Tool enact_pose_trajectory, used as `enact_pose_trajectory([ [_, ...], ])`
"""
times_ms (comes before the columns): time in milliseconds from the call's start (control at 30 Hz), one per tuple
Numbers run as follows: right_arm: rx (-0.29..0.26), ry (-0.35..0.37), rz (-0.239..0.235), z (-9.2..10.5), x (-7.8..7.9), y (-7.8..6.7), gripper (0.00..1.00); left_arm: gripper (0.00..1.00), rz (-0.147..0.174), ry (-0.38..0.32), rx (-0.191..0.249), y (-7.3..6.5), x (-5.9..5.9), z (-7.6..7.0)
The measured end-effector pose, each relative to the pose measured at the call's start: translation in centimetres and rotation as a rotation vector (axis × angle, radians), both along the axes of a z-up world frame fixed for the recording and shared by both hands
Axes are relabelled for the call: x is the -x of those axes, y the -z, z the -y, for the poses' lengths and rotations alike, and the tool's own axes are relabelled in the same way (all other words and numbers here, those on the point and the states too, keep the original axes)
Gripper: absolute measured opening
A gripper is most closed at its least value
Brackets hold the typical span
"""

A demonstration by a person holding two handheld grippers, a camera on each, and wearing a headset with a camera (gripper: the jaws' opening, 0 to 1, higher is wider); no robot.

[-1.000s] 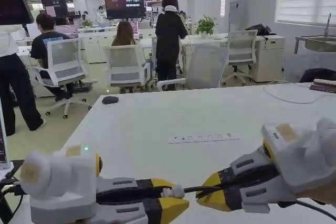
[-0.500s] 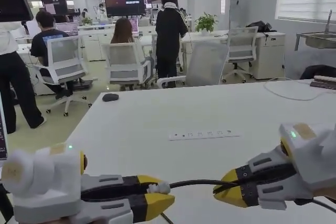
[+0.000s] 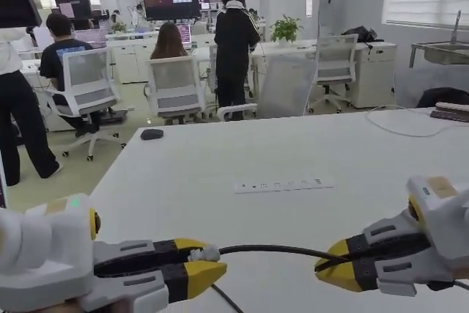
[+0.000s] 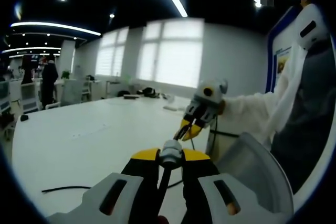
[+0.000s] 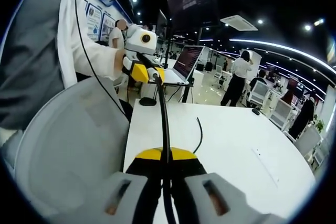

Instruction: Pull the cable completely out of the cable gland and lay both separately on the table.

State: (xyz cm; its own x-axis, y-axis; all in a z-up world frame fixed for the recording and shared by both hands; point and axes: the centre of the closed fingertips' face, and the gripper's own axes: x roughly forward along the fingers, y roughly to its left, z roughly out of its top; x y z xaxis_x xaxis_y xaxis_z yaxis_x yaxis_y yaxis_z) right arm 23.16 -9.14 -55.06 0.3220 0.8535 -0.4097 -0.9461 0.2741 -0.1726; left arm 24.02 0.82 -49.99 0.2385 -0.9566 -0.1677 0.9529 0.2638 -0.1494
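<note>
Slippage is our main worry: we hold the cable gland [image 4: 170,153] clenched in the jaws of the left gripper [image 3: 212,270] and the black cable [image 3: 271,250] pinched in the right gripper [image 3: 324,267], both raised over the tabletop [image 3: 293,152]. We cannot tell how much cable sits inside the gland, so a sudden release could whip its end or pop the gland loose.

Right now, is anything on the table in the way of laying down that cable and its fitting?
Nothing visible is. The table under the cable and fitting looks free; the power strip lies farther back.
</note>
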Motion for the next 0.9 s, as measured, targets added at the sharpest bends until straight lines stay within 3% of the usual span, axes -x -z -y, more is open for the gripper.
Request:
enact_pose_trajectory([
  [333,-0.024,0.033,-0.055,0.2,0.4,0.6,0.04,0.17,-0.009,0.006,-0.008,0.3,0.5,0.5],
  [533,-0.038,0.094,-0.06,0.3,0.2,0.1,0.24,0.17,-0.013,0.024,-0.04,0.7,1.4,1.1],
  [667,-0.064,0.077,-0.033,-0.6,0.8,-1.9,0.28,0.17,-0.026,0.035,-0.048,0.7,1.8,1.6],
  [900,-0.053,-0.024,0.086,-4.2,2.1,-5.5,0.3,0.17,-0.008,0.083,-0.123,1.8,2.9,2.9],
])
